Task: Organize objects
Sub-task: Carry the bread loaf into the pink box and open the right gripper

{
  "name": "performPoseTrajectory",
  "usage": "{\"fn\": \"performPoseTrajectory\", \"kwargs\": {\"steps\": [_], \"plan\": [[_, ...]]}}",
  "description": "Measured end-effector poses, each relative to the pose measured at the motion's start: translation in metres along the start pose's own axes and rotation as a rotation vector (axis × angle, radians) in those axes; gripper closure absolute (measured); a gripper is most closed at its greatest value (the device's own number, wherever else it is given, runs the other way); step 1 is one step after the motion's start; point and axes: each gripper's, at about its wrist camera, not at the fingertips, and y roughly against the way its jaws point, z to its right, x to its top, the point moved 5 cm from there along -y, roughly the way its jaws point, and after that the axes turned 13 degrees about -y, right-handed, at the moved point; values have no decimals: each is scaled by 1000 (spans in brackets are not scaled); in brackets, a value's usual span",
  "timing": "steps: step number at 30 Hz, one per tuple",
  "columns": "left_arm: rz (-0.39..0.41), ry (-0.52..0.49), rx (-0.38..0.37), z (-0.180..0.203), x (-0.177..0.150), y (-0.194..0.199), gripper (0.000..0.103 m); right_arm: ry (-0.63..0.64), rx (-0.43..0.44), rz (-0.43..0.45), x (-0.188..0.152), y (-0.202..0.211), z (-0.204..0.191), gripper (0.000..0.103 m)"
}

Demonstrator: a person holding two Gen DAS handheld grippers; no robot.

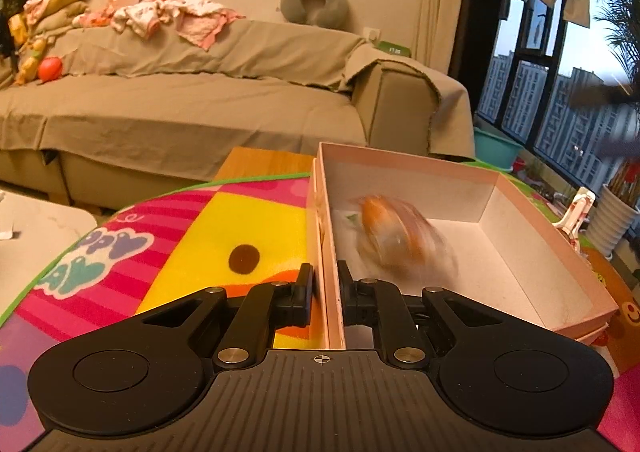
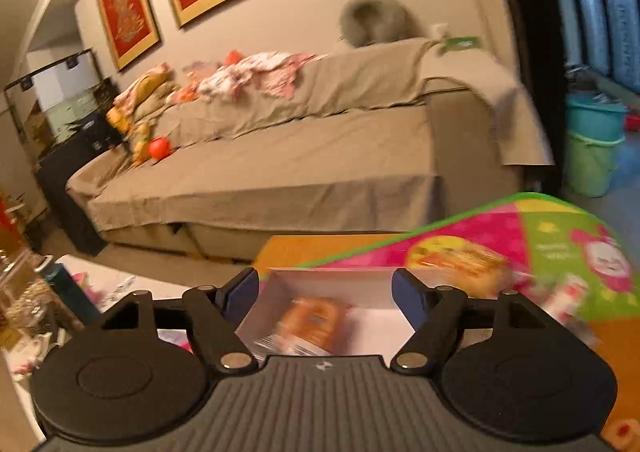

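A pink cardboard box [image 1: 532, 252] stands open on a colourful play mat [image 1: 224, 228]. My left gripper [image 1: 325, 288] is shut on the box's near left wall, one finger inside and one outside. An orange packaged snack [image 1: 396, 236] lies blurred on the box's white floor. In the right wrist view the same snack [image 2: 312, 322] shows in the box [image 2: 332, 284], below and beyond my right gripper [image 2: 324, 294], which stands open above the box with nothing between its fingers. Another wrapped orange snack [image 2: 464, 260] lies on the mat to the right of the box.
A cloth-covered sofa [image 1: 200, 100] with heaped clothes and a grey neck pillow [image 1: 314, 2] stands behind the mat. A white low table [image 1: 36, 228] is at the left. Teal buckets [image 2: 594, 140] sit by the window at the right. A small patterned item [image 1: 576, 216] lies past the box's right wall.
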Motion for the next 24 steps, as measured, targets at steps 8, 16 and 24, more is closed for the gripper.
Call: {"fn": "performPoseTrajectory", "kwargs": {"steps": [8, 16, 24], "plan": [[-6, -3, 2, 0, 0, -2, 90, 28, -249, 133, -44, 66, 108, 19], [-20, -13, 10, 2, 0, -3, 90, -72, -252, 59, -69, 51, 150, 19], [-21, 7, 6, 1, -2, 1, 89, -41, -261, 61, -57, 40, 150, 19]]}}
